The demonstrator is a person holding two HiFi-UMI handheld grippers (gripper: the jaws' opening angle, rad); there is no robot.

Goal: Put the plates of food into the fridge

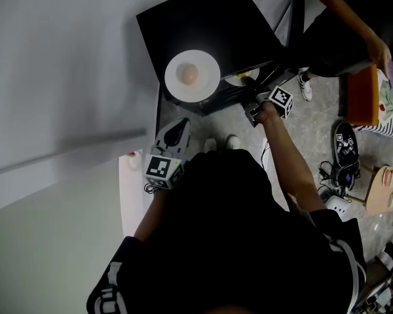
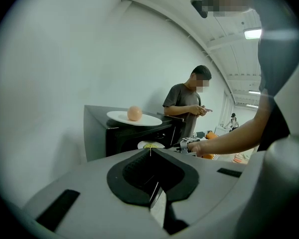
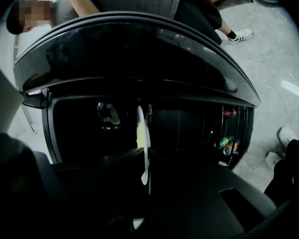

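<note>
A black mini fridge stands against the wall with its door swung open. On its top sits a white plate carrying a peach-coloured ball. My right gripper is shut on the rim of a second white plate with yellow food, held at the fridge's open front. In the right gripper view that plate shows edge-on between the jaws, before the dark interior. My left gripper hangs back near my body, shut and holding nothing, pointing toward the fridge.
A person stands just right of the fridge, looking at a phone. Cans sit in the door shelves. An orange stool, shoes and cables lie on the floor at right. A white wall runs along the left.
</note>
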